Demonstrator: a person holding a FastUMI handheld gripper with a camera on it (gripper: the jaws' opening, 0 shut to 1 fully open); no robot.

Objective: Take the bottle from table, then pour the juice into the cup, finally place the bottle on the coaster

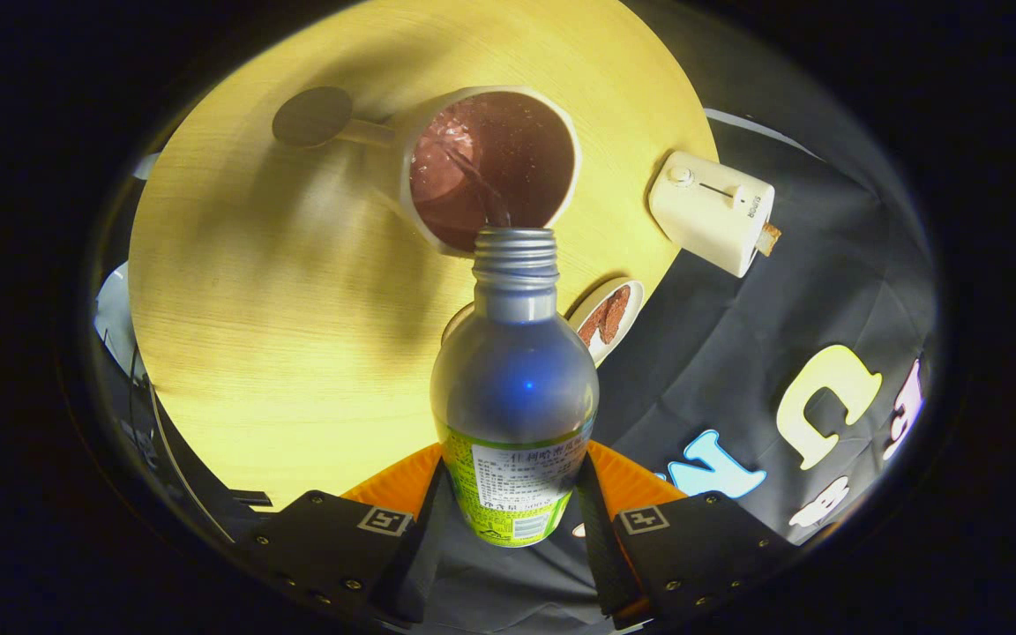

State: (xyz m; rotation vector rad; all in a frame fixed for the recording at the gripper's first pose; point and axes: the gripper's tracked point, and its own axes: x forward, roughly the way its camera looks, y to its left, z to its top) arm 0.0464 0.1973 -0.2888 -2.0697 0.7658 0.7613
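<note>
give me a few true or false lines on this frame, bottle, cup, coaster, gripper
1. The gripper has both fingers pressed on the bottle. True.
2. The bottle has its cap on. False: its threaded neck is open and a stream of juice runs from it.
3. The cup is empty. False: it holds dark reddish juice with foam on it.
4. The bottle stands on the coaster. False: the bottle is held tilted over the cup, and the coaster lies on the table beside the bottle's neck.
5. A cream-coloured toaster lies at the table's edge, beyond the coaster. True.
</note>
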